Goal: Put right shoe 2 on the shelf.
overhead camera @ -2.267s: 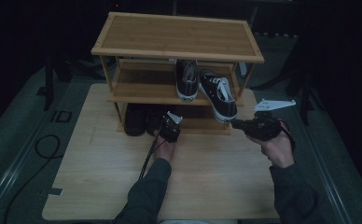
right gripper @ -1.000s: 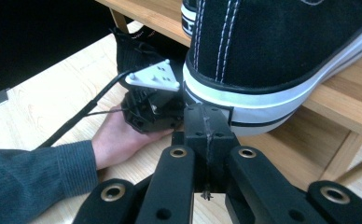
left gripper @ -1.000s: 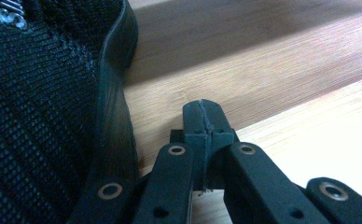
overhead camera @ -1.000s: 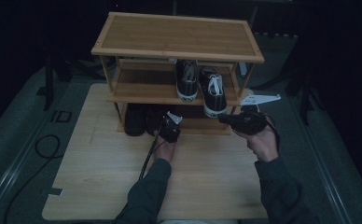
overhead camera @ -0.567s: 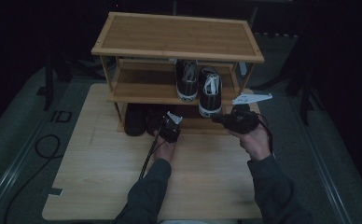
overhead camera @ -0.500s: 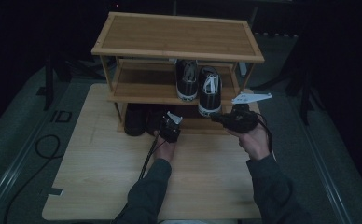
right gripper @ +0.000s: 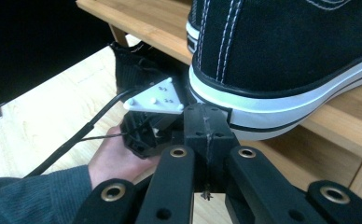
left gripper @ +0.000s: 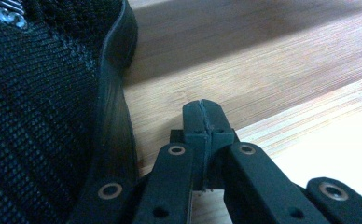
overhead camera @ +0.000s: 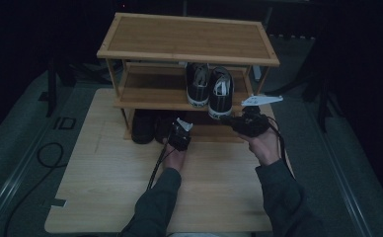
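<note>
Pushed straighter since a moment ago: right sneaker (overhead camera: 220,94) at frame centre, now parallel beside its mate (overhead camera: 198,88). Right tongs (right gripper: 206,122) closed, empty, against its heel; left tongs (left gripper: 202,120) closed, empty.

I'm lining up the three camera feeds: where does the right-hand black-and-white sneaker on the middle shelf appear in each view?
High view: right sneaker at centre, heel overhanging the middle shelf.
Right gripper view: upper right, heel just above the shut right hand-held gripper.
Left gripper view: not in it.
Shared landmark: the left hand-held gripper.
</note>
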Demonstrator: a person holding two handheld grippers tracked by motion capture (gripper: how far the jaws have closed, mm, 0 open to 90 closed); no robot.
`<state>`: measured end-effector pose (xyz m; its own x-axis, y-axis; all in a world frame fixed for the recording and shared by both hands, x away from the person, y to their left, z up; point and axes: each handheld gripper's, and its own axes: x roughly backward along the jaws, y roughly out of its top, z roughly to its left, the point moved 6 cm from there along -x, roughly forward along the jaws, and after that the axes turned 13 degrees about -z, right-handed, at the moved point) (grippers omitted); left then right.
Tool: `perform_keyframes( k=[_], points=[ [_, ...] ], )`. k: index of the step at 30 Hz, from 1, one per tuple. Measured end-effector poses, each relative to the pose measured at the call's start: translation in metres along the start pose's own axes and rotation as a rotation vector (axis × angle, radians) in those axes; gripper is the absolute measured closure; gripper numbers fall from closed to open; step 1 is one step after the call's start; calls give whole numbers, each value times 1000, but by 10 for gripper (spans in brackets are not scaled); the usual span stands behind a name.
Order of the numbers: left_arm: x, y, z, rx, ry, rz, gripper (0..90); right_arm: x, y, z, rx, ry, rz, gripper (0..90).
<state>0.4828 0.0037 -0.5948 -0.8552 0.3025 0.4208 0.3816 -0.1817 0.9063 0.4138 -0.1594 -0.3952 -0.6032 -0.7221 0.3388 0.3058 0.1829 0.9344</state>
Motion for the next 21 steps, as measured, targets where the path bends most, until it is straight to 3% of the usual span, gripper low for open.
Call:
perform_keyframes(
  k=[21],
  points=[
    [0, 0, 0, -1, 0, 0, 900, -17, -2, -8, 13, -80, 3, 900]
  ],
)
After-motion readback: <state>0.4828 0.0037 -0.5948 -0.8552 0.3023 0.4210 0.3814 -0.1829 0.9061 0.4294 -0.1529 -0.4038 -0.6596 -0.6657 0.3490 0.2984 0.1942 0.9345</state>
